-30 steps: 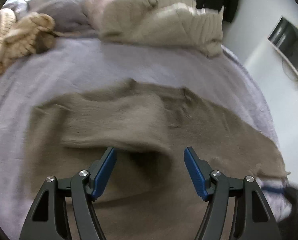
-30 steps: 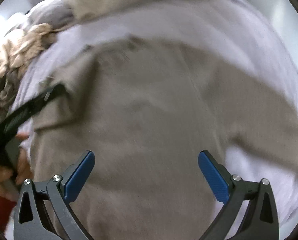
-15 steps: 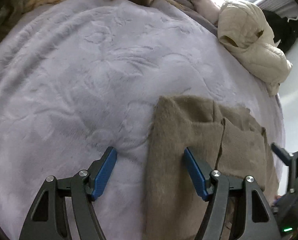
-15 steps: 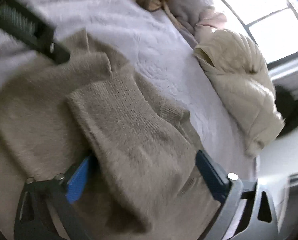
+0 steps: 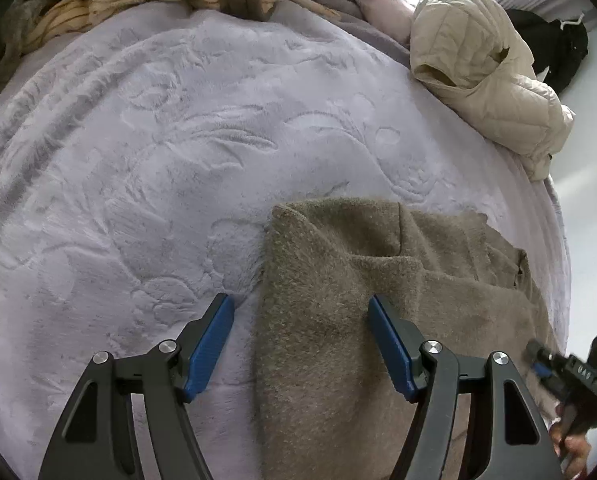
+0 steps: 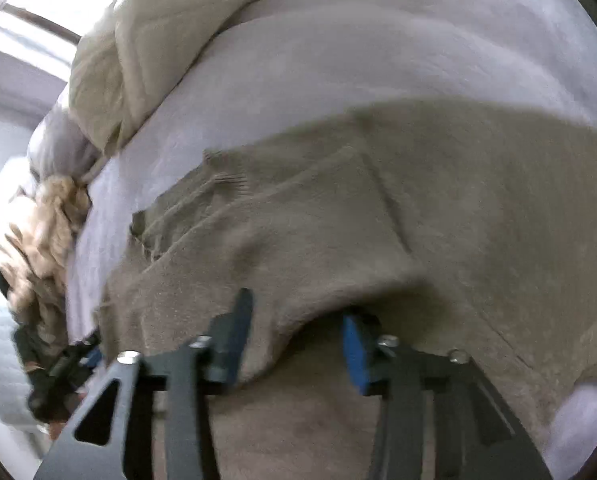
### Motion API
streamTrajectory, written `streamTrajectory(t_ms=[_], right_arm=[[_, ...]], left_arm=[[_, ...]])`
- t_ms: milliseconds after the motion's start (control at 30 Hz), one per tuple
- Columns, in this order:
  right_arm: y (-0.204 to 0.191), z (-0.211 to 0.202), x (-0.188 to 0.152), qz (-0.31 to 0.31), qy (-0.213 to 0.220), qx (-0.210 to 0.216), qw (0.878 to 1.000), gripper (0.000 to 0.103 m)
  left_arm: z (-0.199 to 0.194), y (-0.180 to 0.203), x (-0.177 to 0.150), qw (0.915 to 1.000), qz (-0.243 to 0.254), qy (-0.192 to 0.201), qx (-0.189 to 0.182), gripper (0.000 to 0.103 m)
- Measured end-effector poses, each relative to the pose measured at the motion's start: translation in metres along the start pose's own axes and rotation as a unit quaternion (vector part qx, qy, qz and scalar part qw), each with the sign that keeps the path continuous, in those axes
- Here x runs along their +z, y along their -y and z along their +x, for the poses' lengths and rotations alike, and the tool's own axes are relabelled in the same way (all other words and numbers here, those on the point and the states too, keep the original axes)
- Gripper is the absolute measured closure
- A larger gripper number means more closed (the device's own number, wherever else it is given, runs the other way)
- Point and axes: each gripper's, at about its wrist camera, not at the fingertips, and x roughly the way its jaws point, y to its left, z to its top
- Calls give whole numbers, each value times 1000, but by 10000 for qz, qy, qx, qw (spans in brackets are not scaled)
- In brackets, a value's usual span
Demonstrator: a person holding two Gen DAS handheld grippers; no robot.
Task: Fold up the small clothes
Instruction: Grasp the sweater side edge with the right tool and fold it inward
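Right tongs (image 6: 294, 340) have closed in on a fold of the sweater (image 5: 338, 320) within half a second; left tongs (image 5: 300, 344) hang released over its nine-o'clock edge, second fold beginning.

No legible text, label, brand, number or sign is found in either view. Small pale markings are seen on the dark body of the right gripper (image 5: 574, 372) at the edge of the left wrist view, but they are too blurred to be read.
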Motion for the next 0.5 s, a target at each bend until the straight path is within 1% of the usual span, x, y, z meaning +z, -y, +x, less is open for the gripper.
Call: streamTrajectory(t_ms=[33, 100, 133, 167, 200, 233, 267, 333, 400, 467, 500], right_arm=[[4, -5, -1, 61, 50, 118, 9999, 48], [12, -8, 3, 295, 103, 267, 9992, 47], [15, -5, 6, 469, 63, 292, 9985, 48], [19, -2, 9, 664, -4, 341, 9972, 72], [22, -5, 11, 832, -38, 462, 9955, 93], [22, -7, 11, 843, -27, 519, 9951, 95], [18, -14, 11, 746, 71, 612, 9953, 96], [13, -28, 0, 515, 139, 523, 9972, 96], [18, -29, -9, 389, 102, 240, 9989, 95], [30, -18, -15, 398, -44, -94, 9992, 95], [38, -12, -19, 443, -132, -65, 9989, 95]], left_arm=[[0, 1, 1, 10000, -28, 30, -28, 44], [0, -1, 2, 10000, -30, -22, -72, 80], [2, 0, 3, 10000, -6, -61, -75, 89], [2, 2, 5, 9999, 29, -73, -68, 94], [0, 4, 6, 10000, 67, -47, -41, 94], [-4, 7, 8, 9999, 123, -7, -45, 94], [-7, 9, 9, 9998, 186, 27, -38, 94], [-12, 10, 11, 9994, 341, 82, 40, 93], [-14, 4, 8, 9987, 481, 50, 145, 93], [-11, 2, 7, 9983, 525, 11, 249, 93], [-13, 0, 6, 9981, 505, 19, 364, 85]])
